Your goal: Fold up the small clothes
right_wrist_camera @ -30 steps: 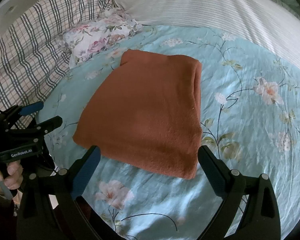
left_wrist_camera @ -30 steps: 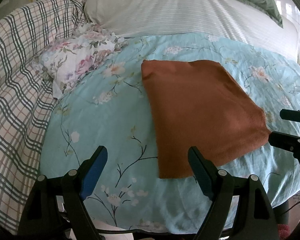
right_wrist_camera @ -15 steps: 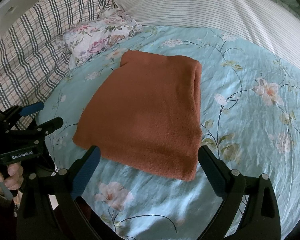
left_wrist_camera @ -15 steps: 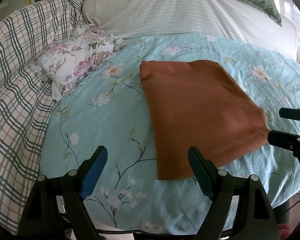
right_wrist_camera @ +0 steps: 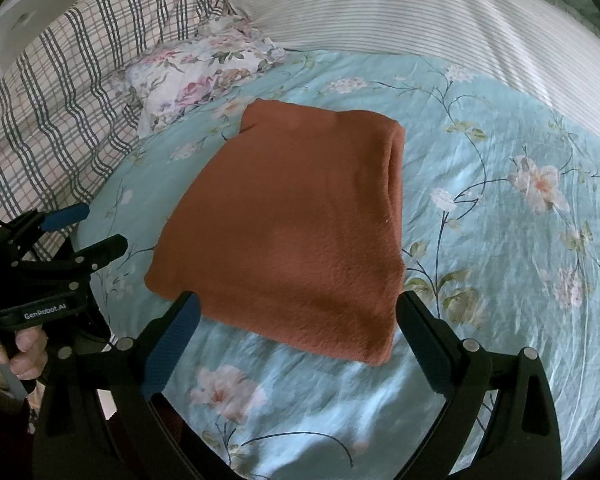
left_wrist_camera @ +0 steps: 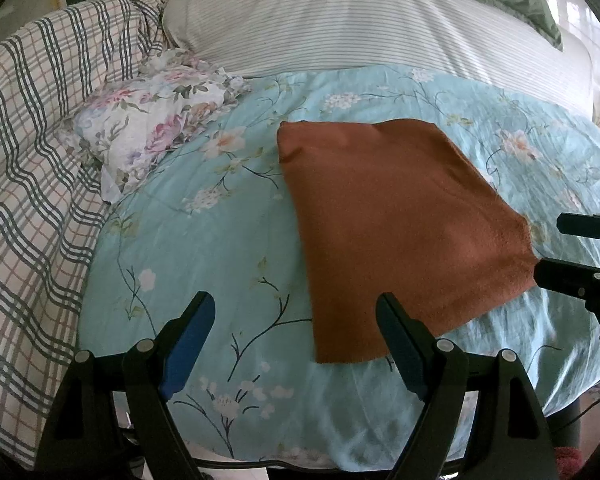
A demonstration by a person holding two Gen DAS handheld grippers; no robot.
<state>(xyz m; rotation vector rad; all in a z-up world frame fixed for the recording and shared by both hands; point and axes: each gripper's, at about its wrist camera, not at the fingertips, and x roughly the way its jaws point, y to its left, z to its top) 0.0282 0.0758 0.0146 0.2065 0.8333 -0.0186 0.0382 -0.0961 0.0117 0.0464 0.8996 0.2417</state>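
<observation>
Nothing moved; both tools spread, tilted down.

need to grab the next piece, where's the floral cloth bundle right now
The floral cloth bundle lies crumpled at the upper left in both wrist views, on the far left edge of the blue floral sheet, against the plaid blanket and left of the folded rust-brown cloth.

Below me the bed wears a pale blue flowered cover — a striped pillow and checked quilt beyond, in soft daylight.
</observation>
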